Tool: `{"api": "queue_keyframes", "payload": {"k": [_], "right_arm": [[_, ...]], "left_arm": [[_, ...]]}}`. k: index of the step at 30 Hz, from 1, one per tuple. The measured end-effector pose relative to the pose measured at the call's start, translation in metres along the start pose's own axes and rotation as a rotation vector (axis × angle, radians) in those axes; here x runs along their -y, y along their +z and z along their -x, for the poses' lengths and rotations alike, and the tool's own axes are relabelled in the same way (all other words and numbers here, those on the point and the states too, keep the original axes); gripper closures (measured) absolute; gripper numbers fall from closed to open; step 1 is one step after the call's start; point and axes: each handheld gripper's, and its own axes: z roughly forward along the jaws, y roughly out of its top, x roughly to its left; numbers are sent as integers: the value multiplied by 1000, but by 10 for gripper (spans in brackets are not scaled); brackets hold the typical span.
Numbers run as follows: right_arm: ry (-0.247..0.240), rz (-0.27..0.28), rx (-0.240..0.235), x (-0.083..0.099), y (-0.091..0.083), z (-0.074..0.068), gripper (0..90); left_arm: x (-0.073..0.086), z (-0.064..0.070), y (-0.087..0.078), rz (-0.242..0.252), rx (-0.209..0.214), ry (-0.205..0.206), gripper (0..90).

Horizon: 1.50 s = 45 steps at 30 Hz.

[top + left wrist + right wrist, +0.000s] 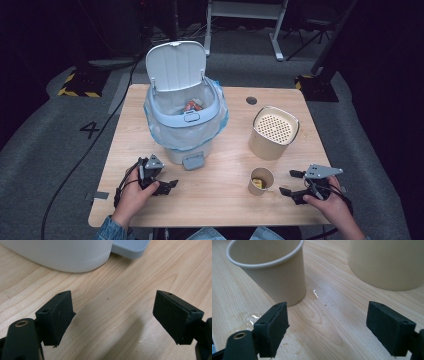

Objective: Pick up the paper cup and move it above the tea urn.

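The right gripper [290,182] rests on the table [220,200] with its jaws spread wide and empty, the paper cup [261,181] standing just ahead and left of them, the tan canister [273,132] beyond, while the left gripper [167,182], equally wide and empty, faces the bin [184,117].

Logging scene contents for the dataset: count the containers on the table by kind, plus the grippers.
Lidded bin, lid up, liner bag fitted: 1
Paper cup, something yellow inside: 1
Beige canister with perforated top: 1
Handheld grippers, left gripper and right gripper, both open on the table: 2
Total: 5
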Motion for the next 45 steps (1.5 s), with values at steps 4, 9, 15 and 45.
{"api": "queue_keyframes", "payload": {"k": [4, 9, 15, 45], "right_arm": [[-3, 13, -22, -4, 1, -7, 176], [-7, 48, -57, -11, 3, -17, 158], [-16, 55, -61, -17, 7, -26, 158], [-71, 90, -95, -20, 55, -45, 292]], "left_arm": [[2, -2, 2, -3, -16, 6, 167], [4, -4, 4, 18, -32, 38, 157], [6, -5, 7, 35, -45, 81, 144], [5, -6, 8, 30, -42, 92, 121]]}}
